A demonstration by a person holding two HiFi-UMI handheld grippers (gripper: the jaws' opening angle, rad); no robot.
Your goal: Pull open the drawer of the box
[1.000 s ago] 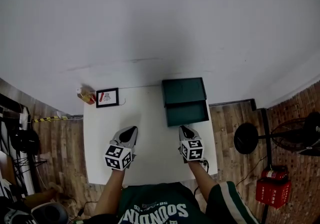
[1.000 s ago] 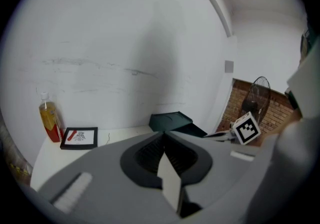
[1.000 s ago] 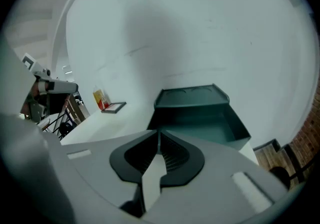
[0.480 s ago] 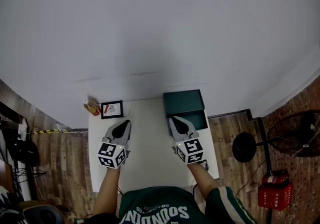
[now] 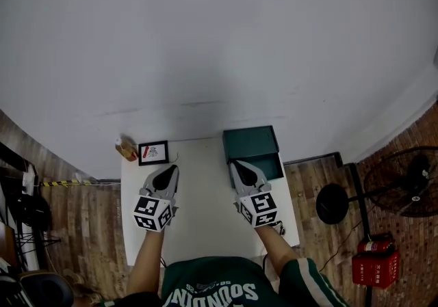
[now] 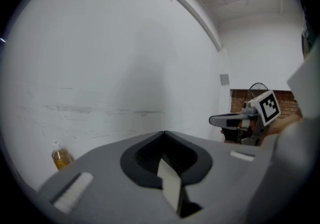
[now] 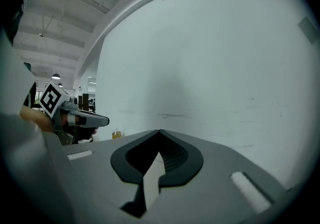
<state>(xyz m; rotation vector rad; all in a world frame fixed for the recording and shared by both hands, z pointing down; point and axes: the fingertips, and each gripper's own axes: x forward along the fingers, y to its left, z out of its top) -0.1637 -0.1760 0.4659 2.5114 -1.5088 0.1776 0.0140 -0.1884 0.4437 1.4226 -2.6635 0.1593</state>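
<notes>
Holding left gripper [image 5: 168, 171] and right gripper [image 5: 240, 167] side by side, nearly level, pointing toward 12 o'clock, both jaws pressed together, empty; box [image 5: 250, 140] at 1 o'clock.

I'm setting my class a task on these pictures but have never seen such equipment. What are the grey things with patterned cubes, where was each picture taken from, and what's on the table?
There is no robot: a person holds a two-jaw gripper in each hand, and the patterned cubes belong to them. One picture comes from a camera on the person's head, looking down. The other two come from cameras riding on the left gripper and right gripper, looking along their jaws. Both are shut and hold nothing. On the white table stand a dark green box, its drawer apparently pulled out, a small framed picture and a bottle.
</notes>
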